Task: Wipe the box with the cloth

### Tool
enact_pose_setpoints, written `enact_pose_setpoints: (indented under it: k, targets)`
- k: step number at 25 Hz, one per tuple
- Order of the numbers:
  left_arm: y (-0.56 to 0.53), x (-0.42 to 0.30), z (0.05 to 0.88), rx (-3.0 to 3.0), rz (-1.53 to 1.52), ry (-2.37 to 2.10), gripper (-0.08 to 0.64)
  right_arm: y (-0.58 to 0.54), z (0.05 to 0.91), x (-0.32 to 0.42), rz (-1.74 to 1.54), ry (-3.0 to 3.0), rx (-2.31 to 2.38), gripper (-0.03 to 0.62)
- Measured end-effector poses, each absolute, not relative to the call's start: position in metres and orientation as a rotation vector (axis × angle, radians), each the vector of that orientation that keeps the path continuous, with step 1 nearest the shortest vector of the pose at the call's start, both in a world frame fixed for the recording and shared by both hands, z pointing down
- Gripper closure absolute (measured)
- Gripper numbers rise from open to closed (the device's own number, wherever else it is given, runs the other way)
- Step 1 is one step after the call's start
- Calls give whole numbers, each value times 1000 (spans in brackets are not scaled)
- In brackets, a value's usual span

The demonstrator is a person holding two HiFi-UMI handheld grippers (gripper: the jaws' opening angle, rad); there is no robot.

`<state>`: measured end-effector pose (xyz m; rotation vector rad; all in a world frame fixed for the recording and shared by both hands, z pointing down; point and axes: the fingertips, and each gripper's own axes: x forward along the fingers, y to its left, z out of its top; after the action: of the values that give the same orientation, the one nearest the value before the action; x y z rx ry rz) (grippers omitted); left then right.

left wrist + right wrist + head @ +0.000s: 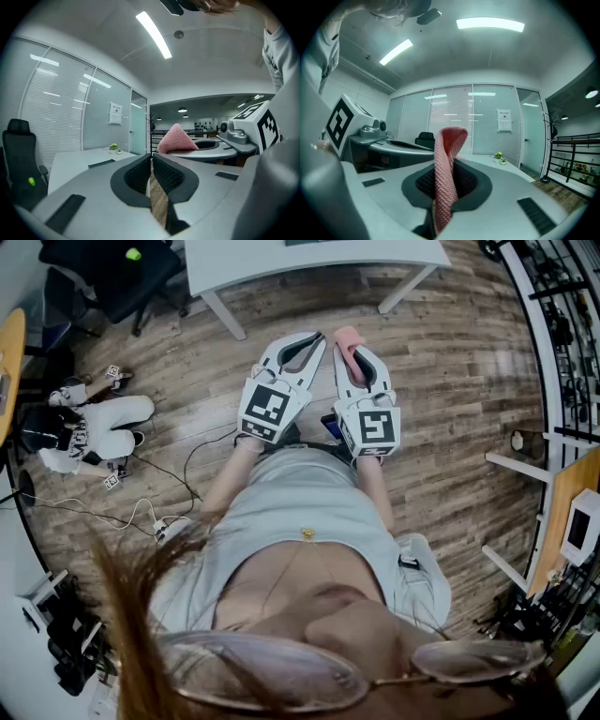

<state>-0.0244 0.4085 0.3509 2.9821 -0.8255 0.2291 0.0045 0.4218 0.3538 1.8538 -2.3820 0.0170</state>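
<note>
A pink knitted cloth point(445, 180) stands folded between the jaws of my right gripper point(446, 164), which is shut on it; a loop of it sticks up past the tips. In the head view both grippers are held side by side in front of the person's body, above the wooden floor: the left gripper point(315, 337) and the right gripper point(351, 351) with the cloth point(348, 336) at its tip. My left gripper point(152, 158) is shut with nothing between its pads. From it, the cloth point(177, 139) shows to the right. No box is in any view.
A white table point(319, 259) stands ahead, with a small potted plant point(114, 147) on it. A black office chair point(112, 273) is at the far left. A white machine point(98, 427) and cables point(141, 512) lie on the floor at the left. Shelving point(562, 324) lines the right side.
</note>
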Motion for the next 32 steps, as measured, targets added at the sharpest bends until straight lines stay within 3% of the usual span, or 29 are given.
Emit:
enact_pose_setpoints:
  k: [32]
  targets:
    - [292, 3, 368, 2947, 260, -809, 520, 305, 366, 34, 100, -2441, 1860, 552]
